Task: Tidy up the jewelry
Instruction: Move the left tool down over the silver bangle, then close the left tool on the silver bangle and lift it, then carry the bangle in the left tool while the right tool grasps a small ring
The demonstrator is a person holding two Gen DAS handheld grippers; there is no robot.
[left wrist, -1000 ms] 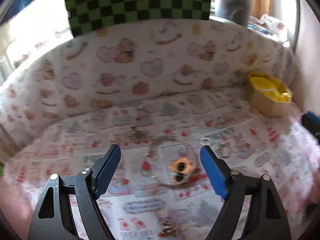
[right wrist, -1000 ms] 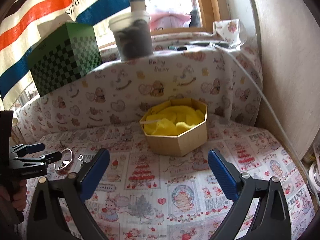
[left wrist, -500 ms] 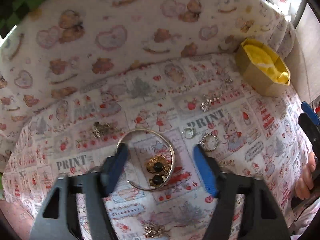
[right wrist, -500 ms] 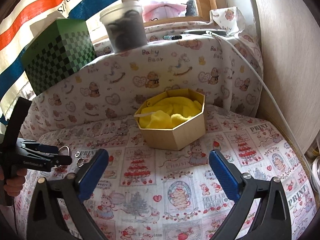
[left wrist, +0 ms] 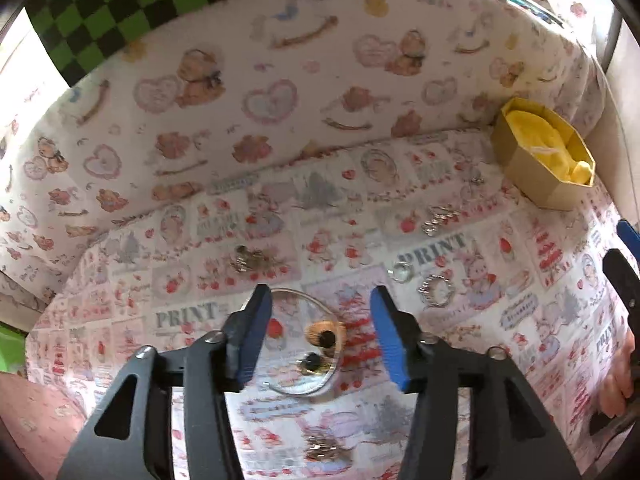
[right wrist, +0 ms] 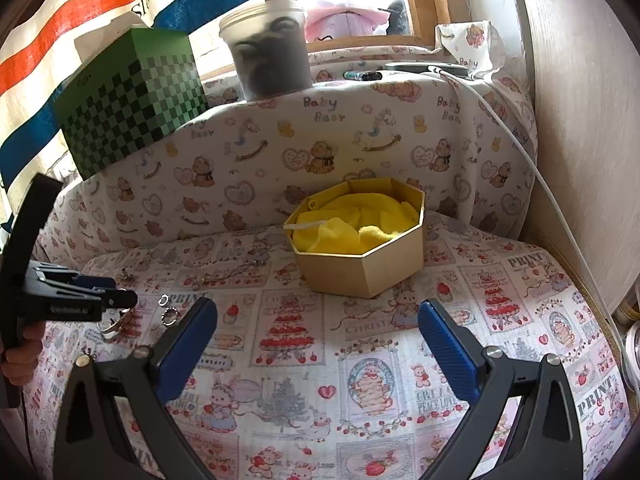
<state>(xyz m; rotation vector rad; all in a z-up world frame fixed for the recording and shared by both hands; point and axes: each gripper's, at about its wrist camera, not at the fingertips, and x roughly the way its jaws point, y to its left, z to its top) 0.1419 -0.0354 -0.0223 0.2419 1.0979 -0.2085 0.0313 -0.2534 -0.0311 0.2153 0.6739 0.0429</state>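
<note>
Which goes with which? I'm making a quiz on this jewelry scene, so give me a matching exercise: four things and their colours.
Things:
1. octagonal box
2. cloth inside the box
3. checkered box
4. bangle

Colours:
A. green and black
B. silver
C. yellow
D. tan

Pairs: 1-D, 2-C, 3-A, 4-B
</note>
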